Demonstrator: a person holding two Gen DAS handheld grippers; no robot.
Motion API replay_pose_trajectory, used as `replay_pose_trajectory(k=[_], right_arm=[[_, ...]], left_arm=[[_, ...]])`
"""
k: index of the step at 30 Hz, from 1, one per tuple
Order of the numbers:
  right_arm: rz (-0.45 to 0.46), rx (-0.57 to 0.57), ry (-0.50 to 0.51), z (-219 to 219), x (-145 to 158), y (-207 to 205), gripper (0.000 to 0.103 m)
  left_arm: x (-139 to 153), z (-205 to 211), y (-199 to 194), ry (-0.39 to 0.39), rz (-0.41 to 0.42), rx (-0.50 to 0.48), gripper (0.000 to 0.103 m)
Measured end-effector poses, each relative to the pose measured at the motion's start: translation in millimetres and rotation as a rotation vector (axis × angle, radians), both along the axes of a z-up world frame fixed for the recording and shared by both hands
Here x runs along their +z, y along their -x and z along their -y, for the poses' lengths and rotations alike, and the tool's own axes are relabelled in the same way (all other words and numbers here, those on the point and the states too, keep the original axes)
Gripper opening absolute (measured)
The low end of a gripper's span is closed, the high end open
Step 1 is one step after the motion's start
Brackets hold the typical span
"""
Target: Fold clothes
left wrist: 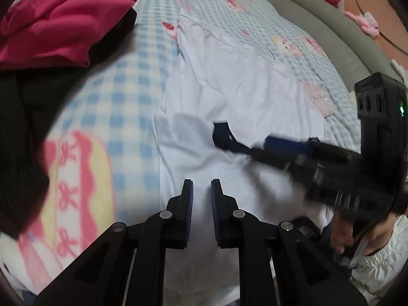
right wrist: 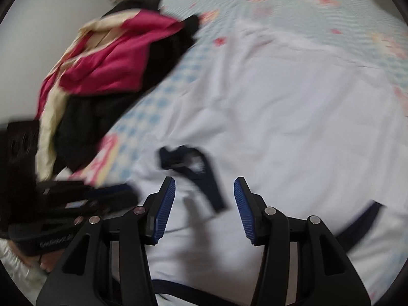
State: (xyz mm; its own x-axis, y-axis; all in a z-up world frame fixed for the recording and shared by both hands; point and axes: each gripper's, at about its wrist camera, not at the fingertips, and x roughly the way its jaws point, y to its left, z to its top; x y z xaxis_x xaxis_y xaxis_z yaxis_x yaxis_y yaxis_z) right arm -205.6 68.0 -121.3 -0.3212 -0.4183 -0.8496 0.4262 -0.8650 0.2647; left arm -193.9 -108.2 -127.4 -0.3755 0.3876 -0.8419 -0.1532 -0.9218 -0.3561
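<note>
Lying at far left on the blue-and-white checked cartoon-print bed sheet (left wrist: 122, 81): a heap of crumpled magenta fleece clothing (left wrist: 58, 28) over a black knit garment (left wrist: 23, 127). Right of the heap, a white cotton shirt with dark navy neck trim (left wrist: 242, 97) is spread roughly flat along the middle of the bed, collar end nearest both cameras. Left gripper (left wrist: 201, 191) hangs over the shirt's near edge, blue pads drawn close with a narrow gap, no cloth between them. Right gripper (right wrist: 204, 191) sits over the navy collar band (right wrist: 204, 178), jaws about half spread, gripping nothing. Far right: padded grey-green bed rim (left wrist: 329, 30). Both views motion-blurred.
</note>
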Motion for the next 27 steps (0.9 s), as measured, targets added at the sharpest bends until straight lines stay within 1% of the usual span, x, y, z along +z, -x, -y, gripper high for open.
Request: replay_pose_trajectory(k=[1, 3, 5, 8, 10, 11, 13, 15, 17, 18, 19, 20, 22, 25, 27], right_arm=[[0.018, 0.033, -0.004, 8.6, -3.9, 1.9, 0.050], [0.020, 0.041, -0.077, 20.5, -19.4, 5.6, 0.050], [0.039, -0.012, -0.070, 14.1, -28.0, 15.2, 0.049], [0.001, -0.114, -0.077, -4.9, -18.4, 20.2, 0.049], [-0.022, -0.123, -0.044, -13.5, -7.2, 17.7, 0.049], [-0.022, -0.113, -0.003, -17.0, -1.6, 15.8, 0.049], [-0.010, -0.087, 0.040, -17.9, 2.9, 12.5, 0.053], [0.014, -0.062, 0.018, -11.9, -4.5, 9.5, 0.053], [0.049, -0.058, -0.028, -7.6, -20.5, 11.3, 0.053], [0.068, -0.062, -0.052, -6.8, -29.2, 12.5, 0.053], [0.069, -0.071, -0.041, -10.5, -32.8, 10.3, 0.053], [0.069, -0.076, -0.036, -13.4, -31.6, 8.8, 0.053], [0.069, -0.085, -0.026, -19.2, -29.1, 5.9, 0.053], [0.046, -0.096, 0.000, -23.6, -20.0, 1.5, 0.053], [0.021, -0.105, 0.028, -24.4, -10.8, 3.0, 0.053]], left_arm=[[-4.7, -1.6, 1.5, 0.011, 0.011, -0.002, 0.015], [-15.2, -3.6, -0.3, 0.019, 0.029, 0.001, 0.015], [-21.6, -1.2, -5.5, -0.002, 0.043, 0.010, 0.015], [-14.9, 2.8, -5.6, -0.037, 0.030, 0.017, 0.015], [-4.4, 3.9, -1.4, -0.050, -0.002, 0.013, 0.016], [1.2, 3.8, 2.3, -0.056, -0.021, 0.009, 0.016], [5.4, 0.9, 14.3, -0.068, -0.036, -0.006, 0.016], [1.5, -2.2, 27.2, -0.056, -0.027, -0.007, 0.016], [-7.9, -4.7, 42.3, -0.032, 0.002, 0.011, 0.016], [-10.3, -2.6, 47.9, -0.039, 0.014, 0.028, 0.016], [-9.3, 1.8, 50.2, -0.059, 0.018, 0.048, 0.016], [-5.1, 4.6, 50.0, -0.076, 0.009, 0.066, 0.016], [7.5, 4.2, 44.4, -0.083, -0.036, 0.069, 0.016], [24.9, 2.7, 35.7, -0.045, -0.102, 0.055, 0.016], [34.7, 7.7, 33.5, -0.059, -0.148, 0.053, 0.016]])
